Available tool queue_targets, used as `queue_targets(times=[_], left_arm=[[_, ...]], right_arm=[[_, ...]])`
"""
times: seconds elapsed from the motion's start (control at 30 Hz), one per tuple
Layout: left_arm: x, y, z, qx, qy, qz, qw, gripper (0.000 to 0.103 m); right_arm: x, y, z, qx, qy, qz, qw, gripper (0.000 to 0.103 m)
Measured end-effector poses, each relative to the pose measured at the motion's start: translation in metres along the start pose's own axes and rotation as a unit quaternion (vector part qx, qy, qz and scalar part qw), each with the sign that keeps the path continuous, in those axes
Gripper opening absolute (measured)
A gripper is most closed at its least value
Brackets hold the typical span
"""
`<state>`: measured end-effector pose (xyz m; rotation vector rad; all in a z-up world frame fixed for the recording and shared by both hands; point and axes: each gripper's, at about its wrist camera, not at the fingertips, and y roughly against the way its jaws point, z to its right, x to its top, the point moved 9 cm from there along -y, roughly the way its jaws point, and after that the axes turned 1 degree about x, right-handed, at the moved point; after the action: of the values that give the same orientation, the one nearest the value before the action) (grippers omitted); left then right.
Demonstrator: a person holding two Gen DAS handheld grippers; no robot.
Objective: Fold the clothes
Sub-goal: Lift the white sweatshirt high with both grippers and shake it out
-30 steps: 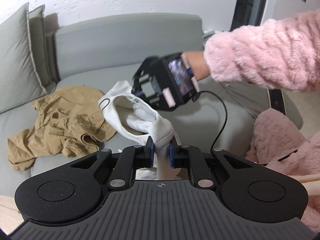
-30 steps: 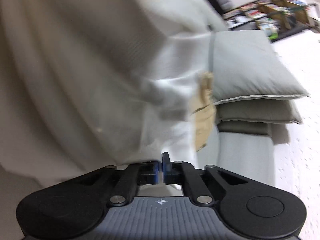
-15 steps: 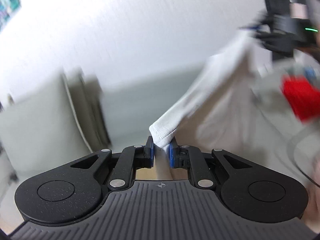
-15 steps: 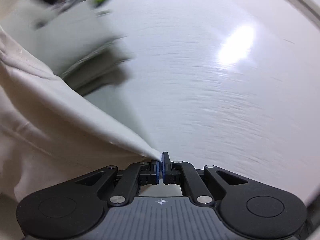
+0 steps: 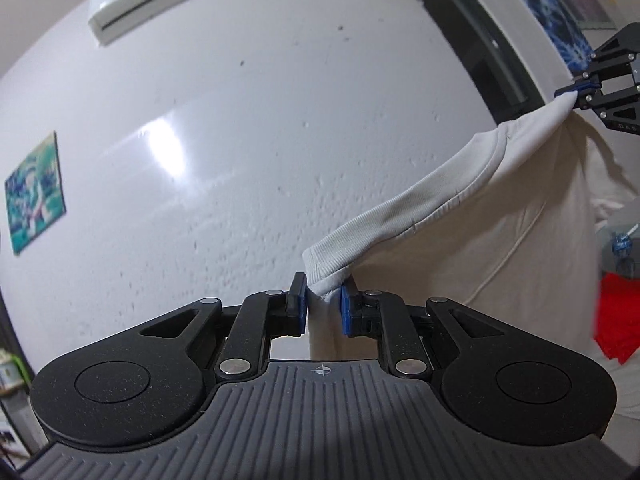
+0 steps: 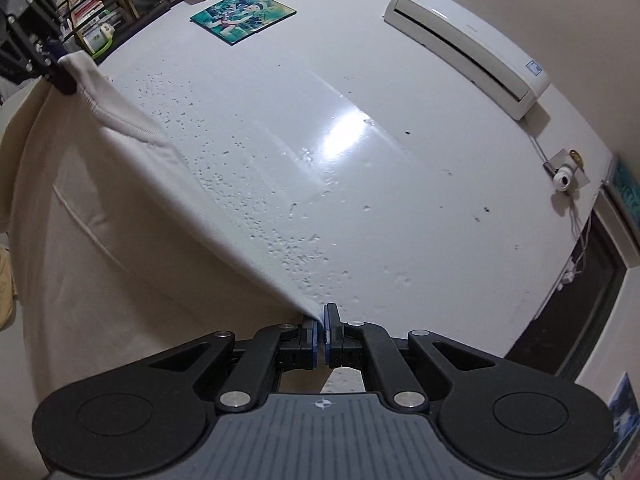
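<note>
White shirt (image 5: 460, 216) stretched between both grippers.

The left gripper (image 5: 323, 307), jaws just eased wider, still pinches the ribbed hem; the right gripper (image 6: 322, 330) is clenched on the other corner.

The left claw (image 5: 323, 307) points roughly level toward the wall, its blue pads (image 5: 346, 315) pressing a ribbed white hem between them; its jaws have just been opening slightly, the cloth still gripped; the right claw (image 6: 322, 327) tilts a little upward, its jaws nearly touching, pinching a thin fabric edge; both are held high and well apart.
</note>
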<state>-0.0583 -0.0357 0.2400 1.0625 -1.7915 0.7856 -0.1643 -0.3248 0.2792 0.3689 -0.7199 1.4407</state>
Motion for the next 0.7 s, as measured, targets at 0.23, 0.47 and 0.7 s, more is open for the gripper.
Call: queue_targets(times=[0.23,0.47,0.7], left_arm=[[0.005,-0.008,0.015,-0.037,-0.013,-0.003,0.9992,0.017],[-0.081,-0.103,0.037,-0.051,-0.025,-0.095,0.9938,0.014],[-0.107,-0.225,0.027,0.009,-0.04,-0.122,0.9917,0.012]], right_arm=[[-0.038,-0.031,0.0,0.012,-0.065,-0.033,0.997,0.002],[-0.108,-0.131,-0.087,0.092,-0.055,-0.131,0.986,0.001],[-0.134,-0.241,-0.124,0.051,-0.023,-0.136,0.989,0.001]])
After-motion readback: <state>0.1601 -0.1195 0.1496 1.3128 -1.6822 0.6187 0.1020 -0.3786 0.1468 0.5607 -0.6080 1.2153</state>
